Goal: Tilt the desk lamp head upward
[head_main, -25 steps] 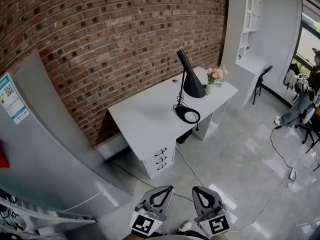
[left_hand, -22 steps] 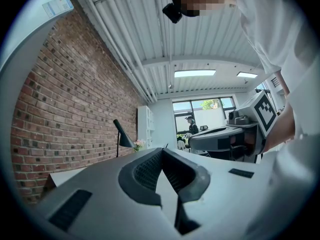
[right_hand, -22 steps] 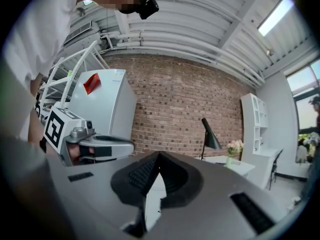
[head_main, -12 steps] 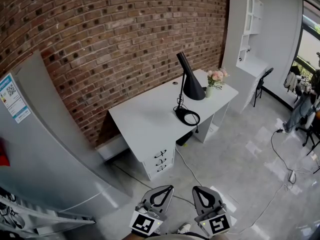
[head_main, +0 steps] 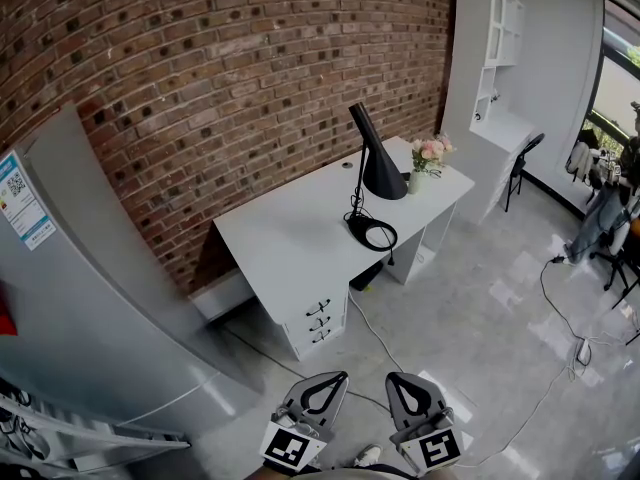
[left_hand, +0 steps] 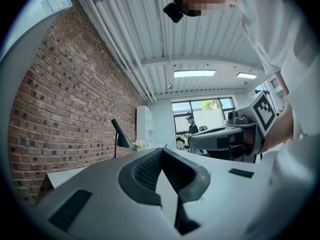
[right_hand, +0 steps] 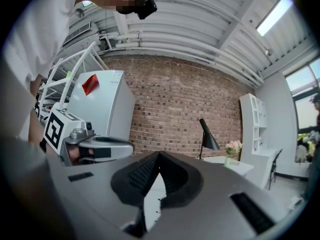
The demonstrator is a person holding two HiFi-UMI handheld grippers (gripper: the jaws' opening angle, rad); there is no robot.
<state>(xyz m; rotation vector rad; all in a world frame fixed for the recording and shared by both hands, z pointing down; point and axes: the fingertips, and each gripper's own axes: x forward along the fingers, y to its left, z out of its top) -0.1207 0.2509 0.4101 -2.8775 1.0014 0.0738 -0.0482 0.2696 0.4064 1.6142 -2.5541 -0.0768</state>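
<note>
A black desk lamp stands on a white desk against the brick wall, its cone head pointing down and its round base near the desk's front edge. The lamp is small and far off in the left gripper view and the right gripper view. My left gripper and right gripper are held low, side by side, far from the desk. Both are shut with nothing between their jaws.
A vase of pink flowers stands right of the lamp. A grey fridge is at the left and a white shelf unit at the right. A folding chair, floor cables and a person are farther right.
The view has shifted slightly; the desk and lamp sit a little further left in the head view. The grippers stay where they were.
</note>
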